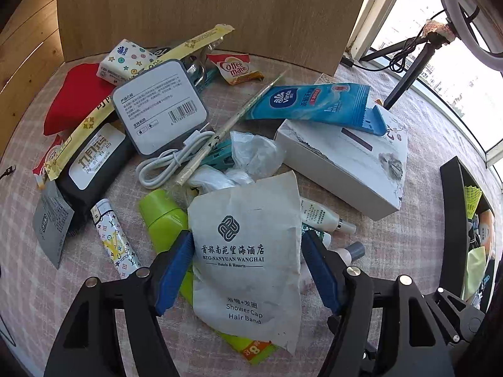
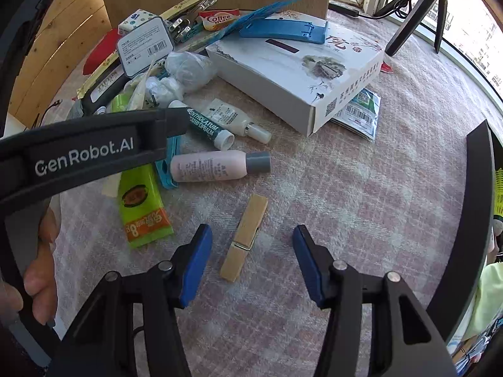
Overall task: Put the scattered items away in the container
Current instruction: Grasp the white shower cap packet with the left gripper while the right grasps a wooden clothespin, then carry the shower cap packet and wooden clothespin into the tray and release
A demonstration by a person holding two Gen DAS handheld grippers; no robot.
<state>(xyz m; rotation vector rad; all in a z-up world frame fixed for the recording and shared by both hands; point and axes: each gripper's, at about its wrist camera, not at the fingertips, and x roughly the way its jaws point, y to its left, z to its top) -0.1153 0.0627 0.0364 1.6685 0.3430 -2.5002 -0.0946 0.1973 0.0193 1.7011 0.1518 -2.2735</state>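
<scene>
Dark container [image 1: 450, 207] at right holds a yellow shuttlecock [image 1: 472, 195]

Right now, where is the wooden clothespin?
In the right wrist view, the wooden clothespin lies on the checked cloth between the open right gripper fingers, below the pink bottle.
</scene>
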